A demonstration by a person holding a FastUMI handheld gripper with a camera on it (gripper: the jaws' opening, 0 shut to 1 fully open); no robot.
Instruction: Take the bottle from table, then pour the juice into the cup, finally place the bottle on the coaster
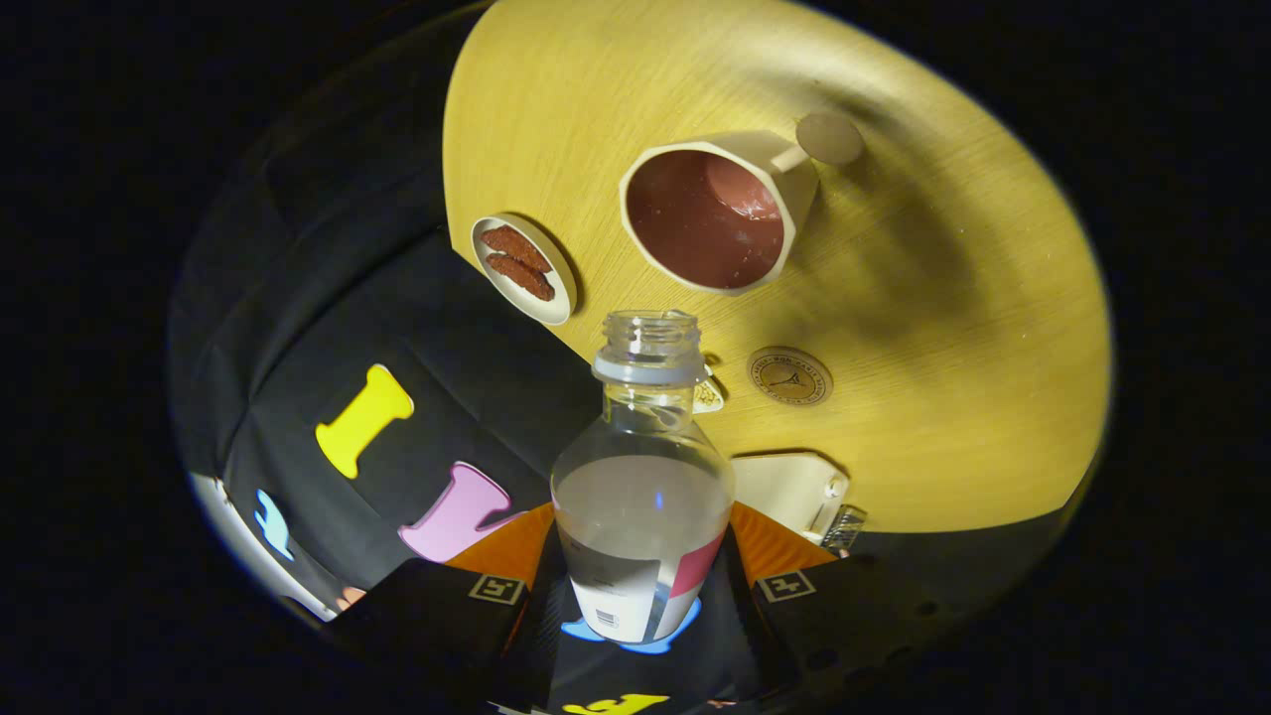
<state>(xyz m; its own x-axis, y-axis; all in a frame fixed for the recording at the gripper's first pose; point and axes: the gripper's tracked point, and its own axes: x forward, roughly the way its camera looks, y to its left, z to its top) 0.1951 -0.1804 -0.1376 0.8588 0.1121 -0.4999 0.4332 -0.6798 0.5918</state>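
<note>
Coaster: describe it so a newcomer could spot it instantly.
On the wooden table, look just beyond the open bottle that the hand-held gripper is shut on. The coaster lies flat there, nearer than the cup: a thin brown disc with a printed emblem.

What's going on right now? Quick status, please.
Gripper shut on open bottle, lifted and tilted toward cup. Liquid inside the bottle, none leaving its mouth. Coaster bare on table. Small dish beside cup, off the pouring line.

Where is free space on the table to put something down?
With the gripper shut on the bottle, bare wooden table stretches beyond the cup and coaster. It is crowded between the small dish, cup and coaster.
</note>
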